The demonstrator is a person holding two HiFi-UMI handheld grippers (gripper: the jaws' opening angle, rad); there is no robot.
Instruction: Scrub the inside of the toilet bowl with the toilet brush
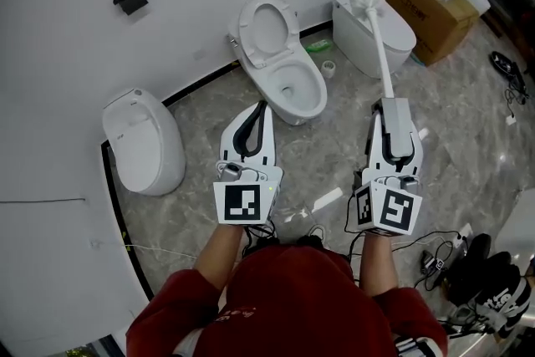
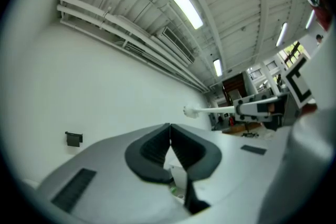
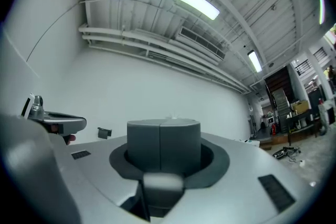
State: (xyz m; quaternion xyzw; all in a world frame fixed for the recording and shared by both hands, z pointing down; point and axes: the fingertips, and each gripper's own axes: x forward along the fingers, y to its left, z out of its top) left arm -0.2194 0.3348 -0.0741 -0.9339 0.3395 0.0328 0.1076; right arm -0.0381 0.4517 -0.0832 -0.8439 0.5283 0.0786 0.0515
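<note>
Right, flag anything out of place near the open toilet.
Loose clutter lies on the floor between the open toilet and the closed toilet: a green item and a small white roll. Nothing looks broken or spilled.

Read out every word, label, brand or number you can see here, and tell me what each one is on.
Nothing reads clearly in any view.
cardboard box: dark print on its side, too small to read.
red shirt: pale print near the sleeve, too blurred to read.
left gripper and right gripper cubes: square marker patterns, no letters or digits.
toilet brush: no print visible.
</note>
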